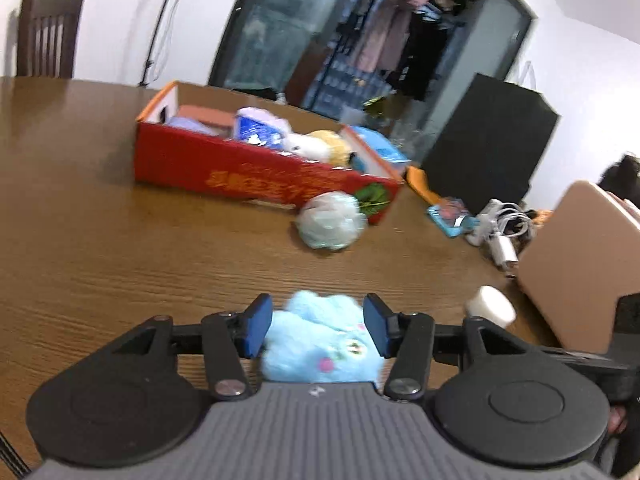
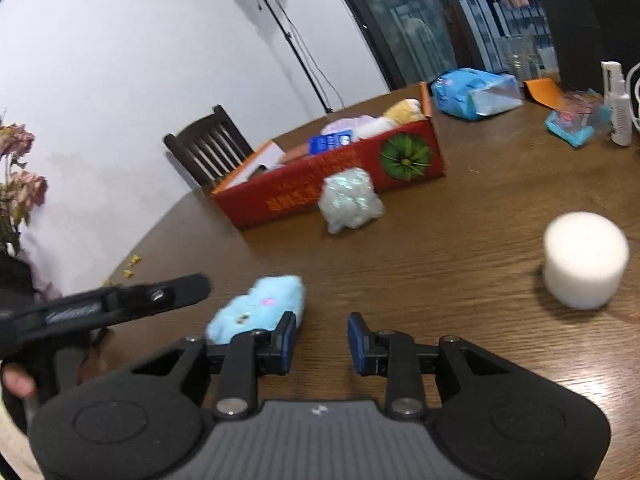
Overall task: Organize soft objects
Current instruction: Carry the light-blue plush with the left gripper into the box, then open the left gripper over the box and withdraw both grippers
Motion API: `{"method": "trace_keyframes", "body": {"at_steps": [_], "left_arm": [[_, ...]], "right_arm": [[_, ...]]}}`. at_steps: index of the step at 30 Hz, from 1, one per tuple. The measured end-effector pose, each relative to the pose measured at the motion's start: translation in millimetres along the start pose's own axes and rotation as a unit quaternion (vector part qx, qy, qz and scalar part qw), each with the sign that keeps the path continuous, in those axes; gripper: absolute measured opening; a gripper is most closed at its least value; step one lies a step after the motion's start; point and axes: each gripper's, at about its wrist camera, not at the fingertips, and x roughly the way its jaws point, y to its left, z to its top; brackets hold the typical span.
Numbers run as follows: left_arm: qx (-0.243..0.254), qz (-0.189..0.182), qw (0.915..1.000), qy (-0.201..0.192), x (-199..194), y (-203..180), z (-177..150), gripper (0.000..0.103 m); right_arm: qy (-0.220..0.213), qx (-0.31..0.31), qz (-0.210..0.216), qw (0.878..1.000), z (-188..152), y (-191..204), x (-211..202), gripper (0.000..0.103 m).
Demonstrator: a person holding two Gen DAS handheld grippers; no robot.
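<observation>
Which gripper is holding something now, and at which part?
The left gripper holds the blue plush toy by its two sides. The right gripper is empty.

Light blue plush toy (image 1: pixel 320 344): fluffy, small stitched face marks plus a pink patch, sits between the left gripper's (image 1: pixel 318 330) blue pads; pads look to touch its sides (slightly blurred). Seen from the right wrist it is low over the wood table (image 2: pixel 460 280).

Pale green-white mesh puff (image 2: pixel 350 200): crumpled ball, lies on the table touching or just beside the front wall of the red cardboard box (image 2: pixel 304 196).

White foam cylinder (image 2: pixel 584 258): upright on the table, well apart from the box.

Box is open-topped, already holding soft items: a yellow plush (image 2: pixel 404 110), white and pink fabric pieces, a blue packet.
</observation>
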Motion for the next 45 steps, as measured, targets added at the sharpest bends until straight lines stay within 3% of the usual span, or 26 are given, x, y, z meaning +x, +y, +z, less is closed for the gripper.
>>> {"method": "trace_keyframes", "body": {"at_steps": [10,14,15,19,22,26,30,35,40,43,45], "left_arm": [[-0.066,-0.051,0.9954,0.048,26,32,-12,0.051],[-0.087,-0.081,0.9912,0.057,33,36,-17,0.044],[-0.09,-0.08,0.9912,0.055,34,35,-17,0.043],[-0.105,-0.094,0.9888,0.049,36,36,-12,0.04],[-0.106,-0.115,0.9871,0.03,38,28,11,0.038],[-0.056,-0.137,0.9889,-0.017,48,4,71,0.038],[-0.035,-0.143,0.9887,-0.032,92,-8,130,0.038],[-0.061,-0.145,0.9875,0.004,171,4,160,0.037],[-0.061,-0.112,0.9903,0.054,231,13,156,0.035],[-0.01,-0.082,0.9944,0.066,240,2,151,0.028],[-0.018,-0.099,0.9922,0.073,243,7,151,0.029]], "right_arm": [[0.007,0.007,0.012,1.0,8,15,45,0.038],[0.022,0.021,0.025,0.999,7,11,58,0.036],[0.028,0.022,0.038,0.999,7,10,60,0.029],[0.024,0.023,0.041,0.999,11,10,58,0.028],[0.002,0.024,0.041,0.999,27,9,49,0.028],[-0.061,-0.022,0.033,0.997,79,17,31,0.028],[-0.095,-0.037,0.014,0.995,143,4,44,0.028],[-0.076,-0.022,-0.025,0.997,194,-32,96,0.028],[-0.036,-0.039,-0.093,0.994,202,-54,154,0.027],[-0.029,-0.093,-0.152,0.984,190,-48,175,0.015],[-0.039,-0.105,-0.164,0.98,187,-49,176,0.011]]}}
